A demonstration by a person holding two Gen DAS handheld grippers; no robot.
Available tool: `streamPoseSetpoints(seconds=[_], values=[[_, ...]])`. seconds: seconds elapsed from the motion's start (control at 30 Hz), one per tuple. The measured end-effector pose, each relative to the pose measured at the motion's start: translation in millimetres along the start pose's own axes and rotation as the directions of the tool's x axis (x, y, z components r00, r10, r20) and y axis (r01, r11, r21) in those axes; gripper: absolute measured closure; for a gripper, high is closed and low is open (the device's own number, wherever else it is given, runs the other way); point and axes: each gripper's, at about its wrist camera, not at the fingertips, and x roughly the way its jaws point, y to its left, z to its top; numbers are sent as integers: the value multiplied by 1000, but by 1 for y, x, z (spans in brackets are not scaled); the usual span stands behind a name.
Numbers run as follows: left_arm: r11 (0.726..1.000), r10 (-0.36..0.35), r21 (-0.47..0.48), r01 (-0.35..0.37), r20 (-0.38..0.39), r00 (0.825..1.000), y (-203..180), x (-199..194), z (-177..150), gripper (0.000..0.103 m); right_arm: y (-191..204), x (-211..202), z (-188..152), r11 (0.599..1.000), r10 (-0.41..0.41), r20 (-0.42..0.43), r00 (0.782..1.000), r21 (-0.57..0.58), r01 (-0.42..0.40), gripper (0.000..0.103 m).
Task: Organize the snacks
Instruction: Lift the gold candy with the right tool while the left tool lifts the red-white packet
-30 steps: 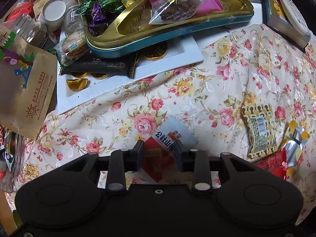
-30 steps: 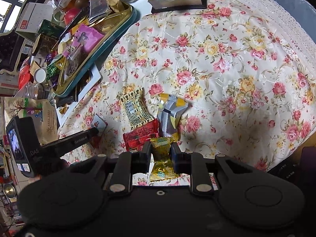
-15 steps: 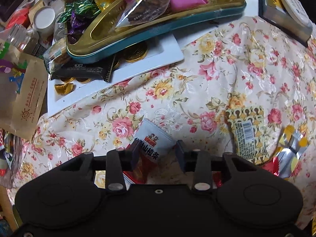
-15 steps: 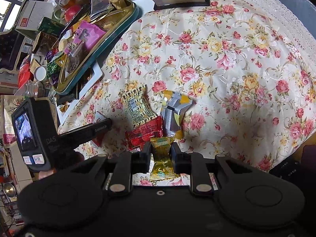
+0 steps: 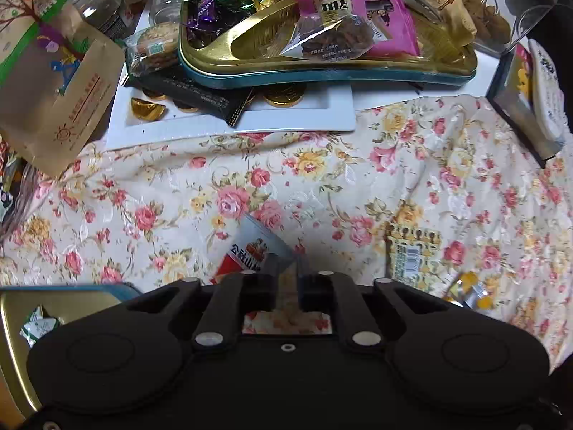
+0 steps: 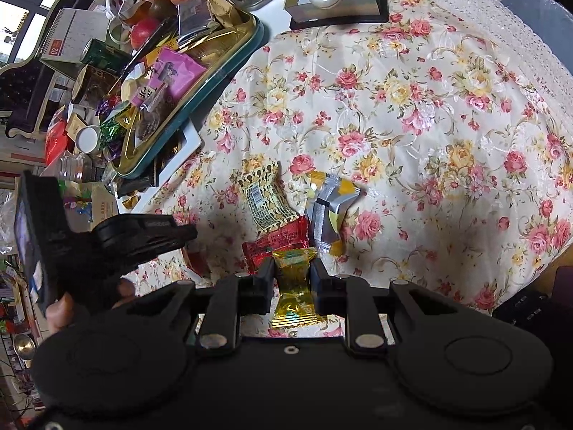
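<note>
The left gripper, low in the frame's centre, has just been closing its fingers and now pinches the red-and-white snack packet by one edge, over the floral cloth on the counter. The right gripper is clenched on a gold-wrapped candy. With so thin a hold, the slick packet could slide free on the way to the gold tray, which is already heaped.
</note>
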Motion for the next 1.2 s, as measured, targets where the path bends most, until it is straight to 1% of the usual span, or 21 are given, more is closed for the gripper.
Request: streamPoseSetpoints(seconds=[0.07, 0.13, 0.17, 0.2, 0.23, 0.37, 0.53, 0.57, 0.67, 0.73, 0.8, 0.93, 1.03, 1.07, 1.13, 1.2], values=[[1000, -12, -9, 12, 3, 1000, 1, -8, -1, 91, 1, -1, 0, 1000, 1, 6, 1000, 2, -1, 80], [1000, -28, 5, 27, 20, 999, 6, -16, -1, 90, 0, -2, 0, 1000, 0, 10, 1000, 5, 0, 80], [999, -39, 19, 38, 34, 999, 9, -21, -1, 87, 0, -2, 0, 1000, -2, 12, 1000, 6, 1, 80], [999, -45, 33, 44, 48, 998, 13, -25, -1, 83, -1, -2, 0, 1000, -3, 14, 1000, 6, 3, 80], [998, -48, 45, 46, 61, 997, 16, -27, 0, 82, -2, -3, 0, 1000, -6, 17, 1000, 8, 5, 80], [998, -9, 62, 3, 102, 995, 30, -25, 4, 82, -6, -7, -1, 1000, 4, 22, 1000, 21, -5, 80], [995, 5, 98, -13, 79, 997, 38, -5, 8, 82, -8, -7, 1, 999, 13, 17, 1000, 31, -13, 80], [995, -2, 102, -6, 73, 997, 37, -1, 9, 82, -8, -7, 1, 999, 12, 15, 1000, 32, -13, 80], [993, -50, 105, 45, 45, 998, 33, 7, 10, 82, -7, -5, 1, 999, 19, 2, 1000, 31, -19, 80], [994, -59, 99, 56, 28, 998, 31, 13, 10, 82, -6, -5, 0, 999, 26, -4, 1000, 28, -26, 80], [994, -45, 105, 43, 22, 999, 28, 17, 8, 81, -5, -5, 0, 999, 31, -7, 1000, 25, -30, 80], [991, 12, 135, -13, 8, 1000, 25, 28, 4, 81, -5, -4, 1, 999, 28, -11, 1000, 32, -27, 80], [989, 16, 145, -20, 26, 1000, 24, 28, 1, 74, -7, -2, 1, 999, 24, -16, 1000, 36, -24, 80], [989, 23, 142, -27, 25, 999, 23, 29, 1, 72, -8, -2, 1, 999, 24, -18, 1000, 36, -24, 80], [992, 15, 125, -19, 28, 999, 24, 30, 1, 68, -8, -1, 0, 999, 24, -20, 1000, 36, -23, 80], [995, 17, 101, -21, 39, 999, 25, 31, 1, 56, -7, 0, 0, 999, 20, -22, 1000, 33, -19, 80]])
